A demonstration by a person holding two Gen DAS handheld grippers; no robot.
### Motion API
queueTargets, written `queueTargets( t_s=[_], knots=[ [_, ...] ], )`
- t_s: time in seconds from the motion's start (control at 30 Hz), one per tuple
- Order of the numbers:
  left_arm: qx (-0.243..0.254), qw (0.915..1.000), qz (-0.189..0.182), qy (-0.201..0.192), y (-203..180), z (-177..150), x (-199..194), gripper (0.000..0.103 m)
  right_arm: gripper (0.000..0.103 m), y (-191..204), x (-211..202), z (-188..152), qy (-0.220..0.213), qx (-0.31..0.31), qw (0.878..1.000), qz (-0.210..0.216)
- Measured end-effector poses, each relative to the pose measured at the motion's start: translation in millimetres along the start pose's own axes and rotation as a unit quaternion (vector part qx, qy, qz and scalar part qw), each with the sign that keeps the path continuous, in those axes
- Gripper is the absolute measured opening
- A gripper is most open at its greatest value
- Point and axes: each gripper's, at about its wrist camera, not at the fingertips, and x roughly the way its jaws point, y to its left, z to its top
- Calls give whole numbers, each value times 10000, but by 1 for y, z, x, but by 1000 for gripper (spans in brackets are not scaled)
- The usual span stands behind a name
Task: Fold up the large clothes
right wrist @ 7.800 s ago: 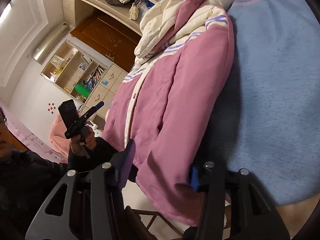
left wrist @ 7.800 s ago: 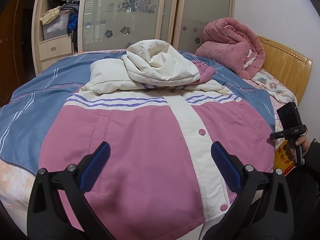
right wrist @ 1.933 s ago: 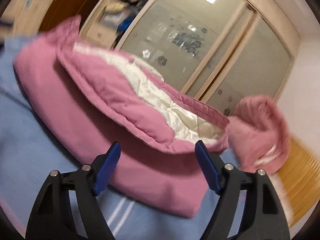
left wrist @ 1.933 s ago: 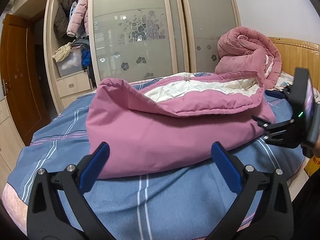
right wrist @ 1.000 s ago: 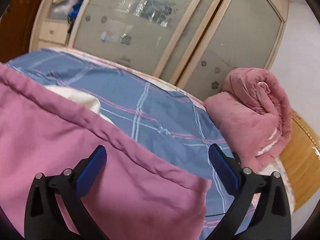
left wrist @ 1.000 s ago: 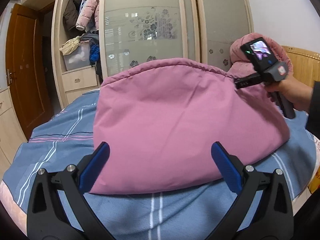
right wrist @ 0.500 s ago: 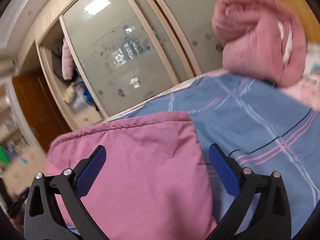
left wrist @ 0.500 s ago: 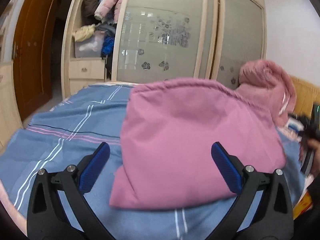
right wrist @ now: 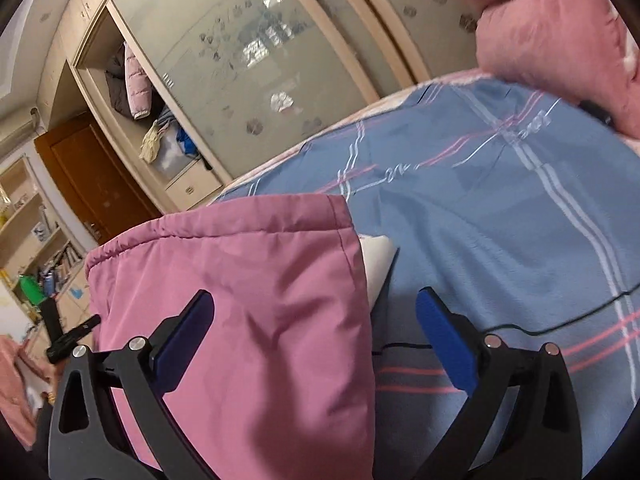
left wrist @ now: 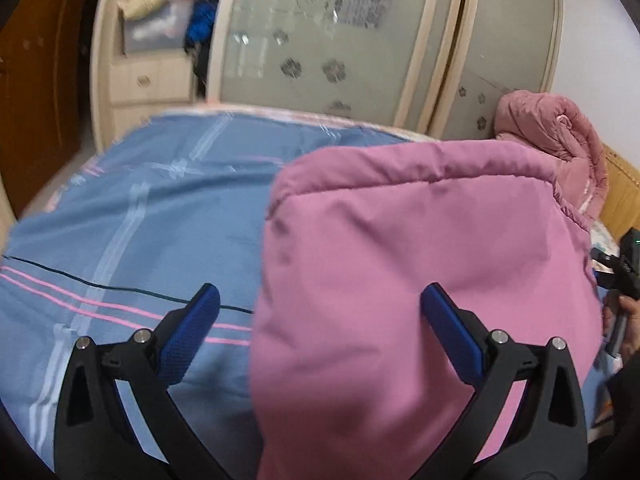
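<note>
- A blue striped bedspread (left wrist: pixel 160 216) covered the bed.
- A rolled pink quilt (left wrist: pixel 556 136) lay by the headboard (left wrist: pixel 622 196).
- A wardrobe (left wrist: pixel 340 36) stood behind, beside a brown door (right wrist: pixel 92 176).

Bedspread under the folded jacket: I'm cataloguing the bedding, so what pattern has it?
The blue bedspread carries pink, white and dark stripes crossing in a plaid; the right wrist view shows it best.
</note>
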Motion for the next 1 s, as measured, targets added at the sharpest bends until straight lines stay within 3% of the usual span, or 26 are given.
queueTargets(
  t_s=[0.03,0.1,0.17,0.27,0.3,0.33,0.4,0.47,0.77,1.0],
  knots=[
    [-20,9999,-81,76,0,1,7,101,92,-1,3,2,55,37,9999,152],
    [-6,9998,-133,112,2,3,13,101,69,-3,9,6,211,121,9991,361],
    [-55,9996,-204,182,5,4,17,101,58,-2,12,8,262,205,9979,547],
    [-139,9991,-306,253,9,3,19,96,33,5,12,5,314,141,9973,642],
    [-121,9989,-350,271,8,5,21,83,31,7,12,4,282,123,9976,624],
    [-66,9989,-340,302,6,6,21,76,30,8,11,5,250,119,9977,612],
    [11,9993,-103,350,3,7,21,48,24,13,9,3,195,99,9983,540],
    [63,9993,-106,357,-1,5,19,38,21,15,8,3,123,121,9986,490],
    [730,9961,484,-114,-35,6,-7,13,13,52,-21,-1,-377,-369,9986,-54],
    [1005,9909,778,-451,-53,5,-37,7,10,87,-39,-3,-705,-764,9936,-446]
  ],
)
